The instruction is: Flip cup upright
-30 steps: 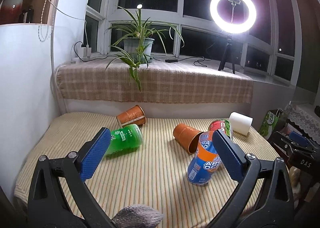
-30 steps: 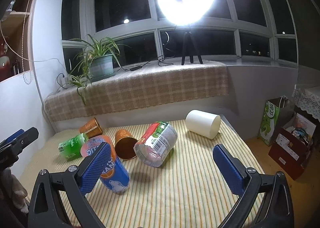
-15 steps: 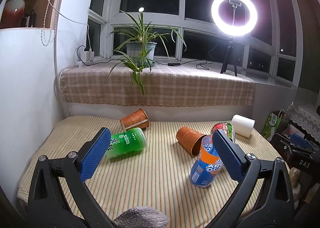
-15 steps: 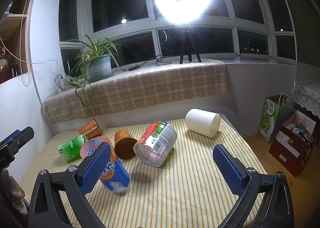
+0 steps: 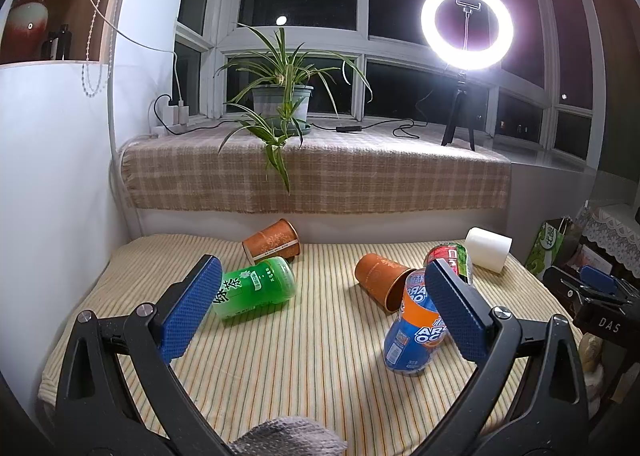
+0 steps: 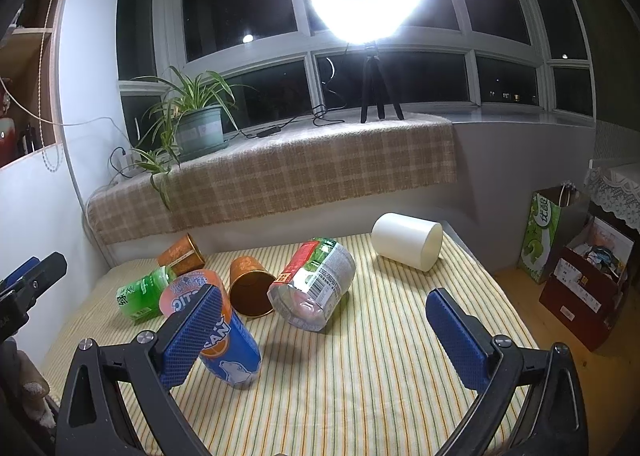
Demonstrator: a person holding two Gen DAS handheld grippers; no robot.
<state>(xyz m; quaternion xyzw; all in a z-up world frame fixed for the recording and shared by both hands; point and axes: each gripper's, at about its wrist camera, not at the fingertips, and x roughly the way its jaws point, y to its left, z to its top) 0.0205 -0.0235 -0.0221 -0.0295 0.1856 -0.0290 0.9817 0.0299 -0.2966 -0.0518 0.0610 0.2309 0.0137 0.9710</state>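
Several cups lie tipped on the striped table. In the left wrist view: a green cup [image 5: 254, 288], a patterned brown cup [image 5: 272, 242] behind it, a plain brown cup [image 5: 380, 282], a blue-orange cup [image 5: 414, 330] leaning mouth-down, a red-green cup [image 5: 450, 256], and a white cup [image 5: 488, 249]. My left gripper [image 5: 324, 316] is open and empty above the near table. In the right wrist view my right gripper [image 6: 324, 336] is open and empty; the blue-orange cup [image 6: 224, 340] sits by its left finger, the red-green cup [image 6: 316, 286] ahead, the white cup [image 6: 406, 246] far right.
A checked-cloth windowsill [image 5: 316, 176] with a potted plant [image 5: 282, 104] and a ring light [image 5: 466, 24] runs behind the table. A white wall [image 5: 52, 176] stands at the left. Boxes and a green bag [image 6: 546, 232] sit on the floor to the right.
The left wrist view has risen and drawn back a little, so the cups sit lower in it. The right gripper has barely moved. No cup has moved.
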